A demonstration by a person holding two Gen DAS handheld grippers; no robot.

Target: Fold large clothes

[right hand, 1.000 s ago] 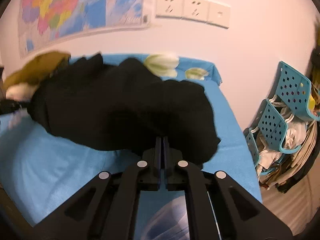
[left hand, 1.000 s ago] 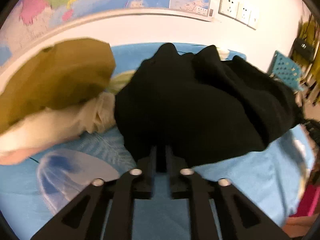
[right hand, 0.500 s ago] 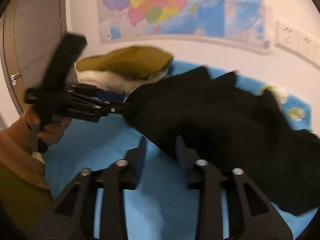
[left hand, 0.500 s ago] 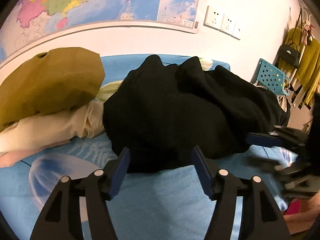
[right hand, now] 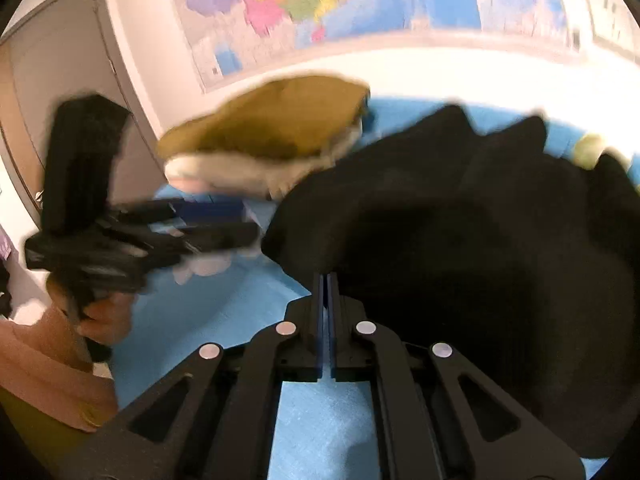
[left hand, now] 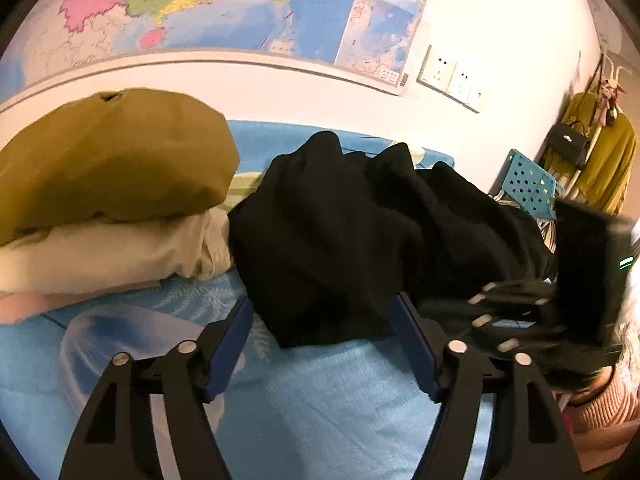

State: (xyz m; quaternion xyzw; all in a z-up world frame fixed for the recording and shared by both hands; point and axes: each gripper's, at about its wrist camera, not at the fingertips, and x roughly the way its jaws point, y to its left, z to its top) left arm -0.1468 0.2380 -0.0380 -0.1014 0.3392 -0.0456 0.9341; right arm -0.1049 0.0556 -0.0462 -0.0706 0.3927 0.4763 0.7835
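One black garment [left hand: 360, 240], large and crumpled, lies in a heap on the surface [left hand: 320, 400], which is covered with one blue printed sheet. The garment sits mid-surface, its near edge just ahead of both tools.

Stack of folded clothes to the left of it, three counted: one mustard piece [left hand: 112, 160] on top, one cream piece [left hand: 100, 252] under it, one pink piece [left hand: 24, 300] at the bottom. The cream piece touches the black garment's left side.

Two hand-held grippers in play.
- Left hand-held gripper [left hand: 322, 344]: jaws apart and opening, blue pads on either side of the garment's near edge. Pads not pressing on the cloth.
- Right hand-held gripper [right hand: 325, 312]: jaws together, pads nearly meeting at the garment's near edge. Whether cloth is pinched between them I cannot tell; the fabric is dark and blurred there. In the left wrist view it shows blurred at far right [left hand: 500, 312].

One hand [right hand: 104, 312] with a pink sleeve holds the left tool's grip, seen in the right wrist view.

Background: one wall map [left hand: 200, 8], one row of three wall sockets [left hand: 452, 76], one blue perforated basket [left hand: 528, 188], one door [right hand: 60, 100].
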